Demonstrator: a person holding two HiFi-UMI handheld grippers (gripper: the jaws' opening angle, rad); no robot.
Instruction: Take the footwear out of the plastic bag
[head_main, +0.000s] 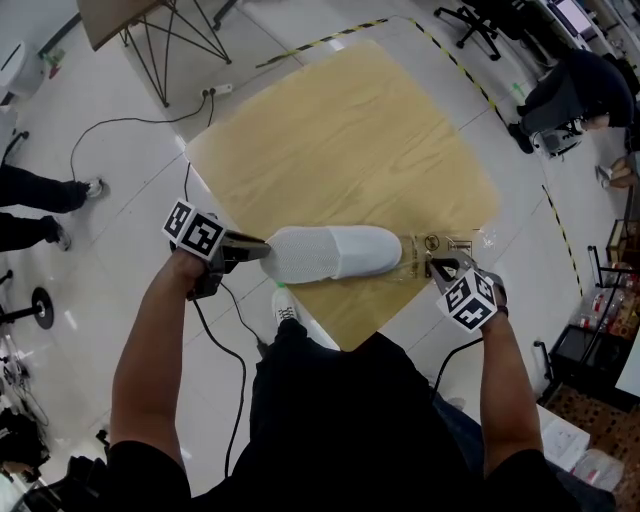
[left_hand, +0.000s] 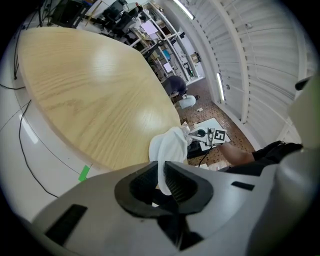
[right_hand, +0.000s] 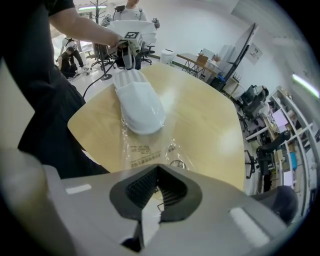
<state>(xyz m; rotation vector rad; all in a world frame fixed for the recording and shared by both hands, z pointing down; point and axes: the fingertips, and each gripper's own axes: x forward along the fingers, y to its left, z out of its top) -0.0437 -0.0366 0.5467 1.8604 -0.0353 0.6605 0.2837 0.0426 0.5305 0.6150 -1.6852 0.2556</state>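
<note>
A white slipper (head_main: 333, 252) lies across the near corner of the round wooden table (head_main: 350, 140). Most of it is out of a clear printed plastic bag (head_main: 440, 248), and only its toe end reaches the bag's mouth. My left gripper (head_main: 262, 252) is shut on the slipper's heel edge; in the left gripper view the white slipper (left_hand: 167, 147) runs between the pads. My right gripper (head_main: 440, 268) is shut on the bag's far end. In the right gripper view the plastic bag (right_hand: 145, 152) stretches from the jaws to the slipper (right_hand: 139, 107).
Cables (head_main: 120, 125) trail over the tiled floor left of the table. A metal-legged stand (head_main: 165, 40) is behind it, and an office chair (head_main: 478, 25) at the back right. People stand at the left (head_main: 40, 205) and right (head_main: 575, 95) edges.
</note>
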